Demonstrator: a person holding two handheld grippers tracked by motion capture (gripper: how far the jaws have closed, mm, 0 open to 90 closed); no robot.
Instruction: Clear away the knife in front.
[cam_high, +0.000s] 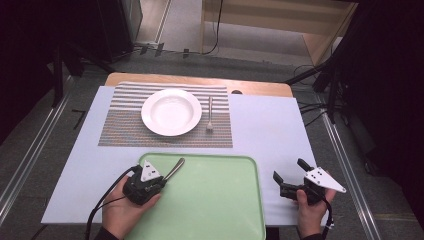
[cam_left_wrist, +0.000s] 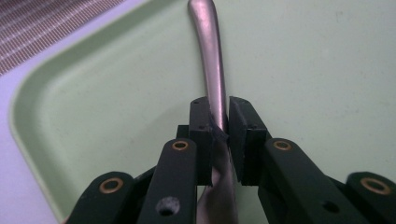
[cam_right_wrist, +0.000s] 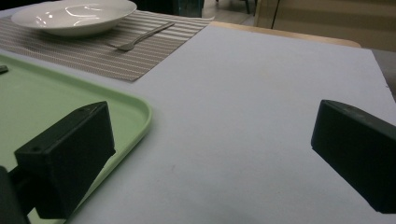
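The left tool (cam_left_wrist: 218, 128) is closed narrow on a metal utensil (cam_left_wrist: 211, 60), its two black pads pinching the shank from either side, with the rounded handle end running straight ahead of the jaws and out over the green tray (cam_left_wrist: 327, 70). In the high view the same utensil (cam_high: 174, 169) pokes forward and to the right from the left tool (cam_high: 159, 181) near the tray's far left corner; which end lies behind the pads, bowl or blade, cannot be told, since that part is hidden under the tool. The piece looks like polished steel: stiff, light for its length, not fragile, but smooth and tapered, so it is likely to slip or swivel between the flat pads if the wrist turns quickly. The hold sits where the shank is narrow, which probably gives little contact; a grip nearer the broader flat of the handle would likely resist twisting better, and setting it down level should keep it from pivoting. The right tool (cam_right_wrist: 219, 163) stands wide and holds nothing, its jaws spread over the bare pale surface (cam_right_wrist: 261, 93) just beside the tray's right edge. Well ahead of both tools lie the striped placemat (cam_high: 125, 131), the white plate (cam_high: 171, 112) and a fork (cam_high: 210, 114) just to the plate's right.
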